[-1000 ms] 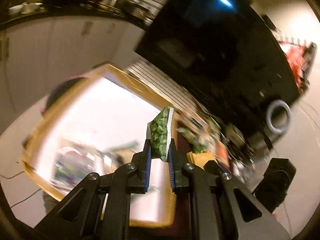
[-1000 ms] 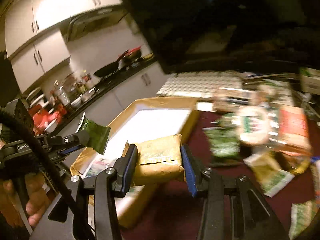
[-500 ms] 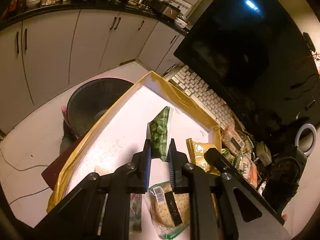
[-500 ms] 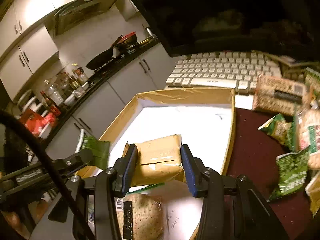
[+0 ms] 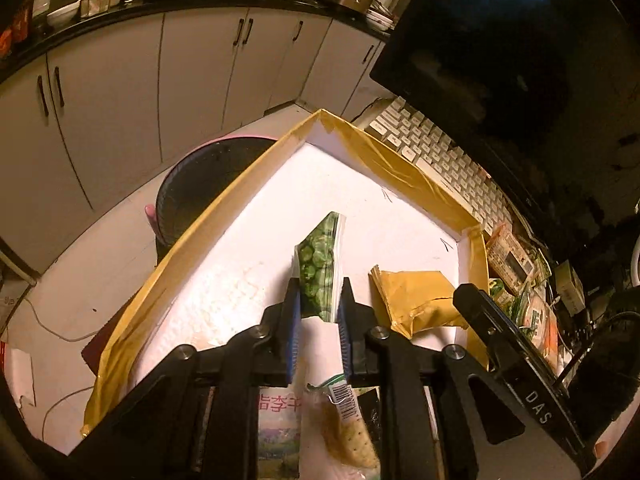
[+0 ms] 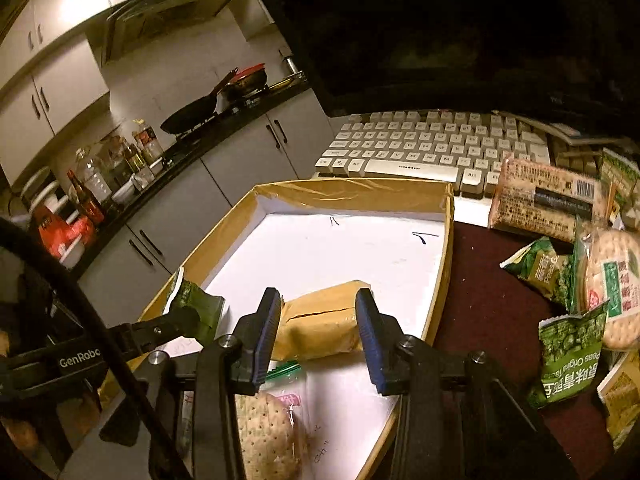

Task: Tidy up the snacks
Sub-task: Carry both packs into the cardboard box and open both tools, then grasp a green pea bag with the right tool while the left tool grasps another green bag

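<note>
A shallow cardboard box with a white floor lies under both grippers. My left gripper has an upright green pea packet between its blue pads; the jaws are opening, pads still touching it. In the right wrist view that left gripper and the green pea packet hang over the box's left wall. My right gripper has its jaws closing on a brown packet, which sits low on the box floor. The brown packet also shows in the left wrist view.
A round cracker packet and a printed packet lie in the box's near end. Loose snack packets litter the dark red table to the right. A white keyboard and a dark monitor stand behind. A black bin stands on the floor.
Both grippers have come in over the box and sunk towards its floor with their packets. The brown packet now sits lower in the box. The right gripper's fingers stand slightly closer together.
</note>
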{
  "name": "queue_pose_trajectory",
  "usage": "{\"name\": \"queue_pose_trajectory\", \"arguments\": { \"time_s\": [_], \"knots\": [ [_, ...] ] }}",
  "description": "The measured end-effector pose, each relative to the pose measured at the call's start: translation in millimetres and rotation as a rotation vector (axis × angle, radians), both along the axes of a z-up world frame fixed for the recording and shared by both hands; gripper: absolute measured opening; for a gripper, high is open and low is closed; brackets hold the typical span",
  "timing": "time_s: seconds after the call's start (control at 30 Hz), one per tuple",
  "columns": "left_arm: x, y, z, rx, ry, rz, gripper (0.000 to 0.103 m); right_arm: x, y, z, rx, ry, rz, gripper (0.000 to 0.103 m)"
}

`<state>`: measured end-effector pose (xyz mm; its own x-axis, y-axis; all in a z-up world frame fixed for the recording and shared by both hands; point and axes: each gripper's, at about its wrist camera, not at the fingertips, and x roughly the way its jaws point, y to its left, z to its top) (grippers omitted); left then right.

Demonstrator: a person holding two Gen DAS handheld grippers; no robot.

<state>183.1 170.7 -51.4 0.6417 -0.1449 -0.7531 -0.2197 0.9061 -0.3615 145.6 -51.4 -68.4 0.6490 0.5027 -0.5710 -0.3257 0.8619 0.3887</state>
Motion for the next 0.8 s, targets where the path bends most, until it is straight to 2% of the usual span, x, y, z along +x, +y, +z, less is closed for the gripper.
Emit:
{"name": "queue_pose_trajectory", "arguments": {
  "time_s": [0.07,0.13,0.2,0.3,0.47,0.5,0.57,0.7,0.8],
  "knots": [
    [-0.5,-0.8,-1.5,0.016,0.021,-0.002,0.029,1.8,-3.9,-2.5,0.024,0.018,-0.004,0.039],
    [-2.8,-1.7,-2.3,0.020,0.026,-0.008,0.058,2.0,-5.7,-3.5,0.040,0.029,-0.002,0.039],
    [-10.3,-2.2,1.1,0.036,-0.007,0.011,0.066,-0.3,-6.9,-2.4,0.054,0.025,0.006,0.043],
    [-19.9,-7.9,8.1,0.058,-0.032,0.002,0.068,-4.8,-7.3,1.5,0.072,0.002,0.014,0.051],
    [-42.9,-26.8,22.3,0.047,-0.097,-0.074,0.074,-23.4,-24.0,14.4,0.136,-0.040,0.034,0.052],
    [-48.6,-31.4,24.5,0.047,-0.117,-0.088,0.078,-30.4,-32.2,15.7,0.153,-0.041,0.034,0.056],
    [-57.7,-41.8,27.5,0.051,-0.144,-0.121,0.081,-48.4,-53.3,15.1,0.172,-0.047,0.033,0.064],
    [-68.5,-69.6,26.9,0.027,-0.153,-0.205,0.081,-81.6,-95.3,2.5,0.133,-0.019,0.022,0.067],
    [-71.1,-95.4,26.6,0.011,-0.162,-0.277,0.081,-105.9,-129.3,-8.6,0.078,0.009,-0.040,0.066]
  ]
}}
